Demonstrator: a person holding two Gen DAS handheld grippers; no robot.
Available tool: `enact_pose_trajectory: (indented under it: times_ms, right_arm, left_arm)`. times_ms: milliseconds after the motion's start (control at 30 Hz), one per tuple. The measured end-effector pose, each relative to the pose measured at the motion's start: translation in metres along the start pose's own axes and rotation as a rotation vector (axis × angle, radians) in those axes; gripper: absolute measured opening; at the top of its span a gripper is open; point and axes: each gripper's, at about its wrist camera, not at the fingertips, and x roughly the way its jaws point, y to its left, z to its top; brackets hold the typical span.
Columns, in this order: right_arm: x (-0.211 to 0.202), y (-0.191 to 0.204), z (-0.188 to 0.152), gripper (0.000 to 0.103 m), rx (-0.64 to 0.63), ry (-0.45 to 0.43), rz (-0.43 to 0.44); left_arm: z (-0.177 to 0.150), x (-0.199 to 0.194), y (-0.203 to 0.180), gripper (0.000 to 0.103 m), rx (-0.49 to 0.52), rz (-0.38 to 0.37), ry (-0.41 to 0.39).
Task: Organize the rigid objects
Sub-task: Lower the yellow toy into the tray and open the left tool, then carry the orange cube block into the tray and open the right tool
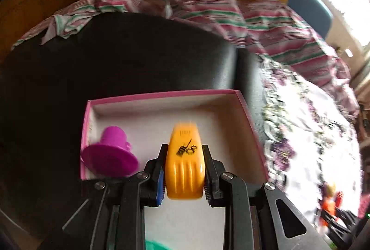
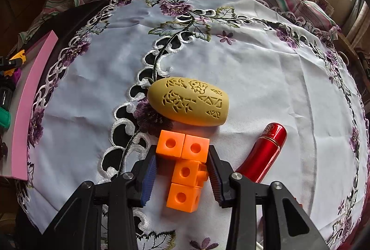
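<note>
Left tongs (image 1: 184, 171): pinching a yellow clip (image 1: 184, 164) by its flanks, both pads pressed on it. The clip hangs over the pink box (image 1: 161, 95), above the white floor of the box, nose pointing to the box's far wall. The view is blurred.

Inside the box, at its left wall: a purple cup (image 1: 111, 152), lying tilted with its wide rim toward the camera. A green item shows at the near edge of the box; it cannot be identified. The box sits on a dark surface (image 1: 129, 53), left of the embroidered cloth (image 1: 307, 125). Striped fabric (image 1: 208, 2) lies bunched beyond the box.

Right tongs (image 2: 182, 171): closed on the orange blocks (image 2: 185, 162), a cluster of holed cubes. The right pad is against the cluster; whether the left pad touches cannot be told. The cluster rests on the cloth covering the counter (image 2: 231, 60).

Relative to the blocks: a carved yellow oval (image 2: 188, 101) lies just beyond, apart from them. A red tube (image 2: 263, 152) lies to the right, tilted, its lower end hidden behind the right finger. The pink box stands well to the left, at the cloth's edge.
</note>
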Motion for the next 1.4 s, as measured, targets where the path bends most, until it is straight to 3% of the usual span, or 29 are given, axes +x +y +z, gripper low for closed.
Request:
enact_pose_trajectory:
  times_ms: [233, 333, 400, 633, 1000, 1400]
  right_arm:
    - [0.000, 0.000, 0.000, 0.041, 0.004, -0.001, 0.003]
    - [0.000, 0.000, 0.001, 0.041, 0.005, 0.000, 0.003]
    - [0.000, 0.000, 0.001, 0.041, 0.006, 0.000, 0.004]
    - [0.000, 0.000, 0.000, 0.041, -0.001, -0.004, -0.003]
    - [-0.002, 0.001, -0.002, 0.041, -0.013, -0.010, -0.015]
    - [-0.002, 0.004, -0.002, 0.041, -0.026, -0.017, -0.031]
  left_arm:
    - [0.003, -0.006, 0.003, 0.028, 0.026, 0.020, -0.033]
    - [-0.002, -0.022, 0.007, 0.034, 0.027, 0.013, -0.067]
    - [-0.008, -0.038, 0.006, 0.041, 0.046, 0.027, -0.114]
    - [-0.054, -0.088, 0.005, 0.041, 0.095, 0.043, -0.218]
    - [-0.118, -0.119, 0.004, 0.042, 0.100, 0.039, -0.237]
    - [-0.139, -0.133, 0.029, 0.050, 0.058, 0.080, -0.254]
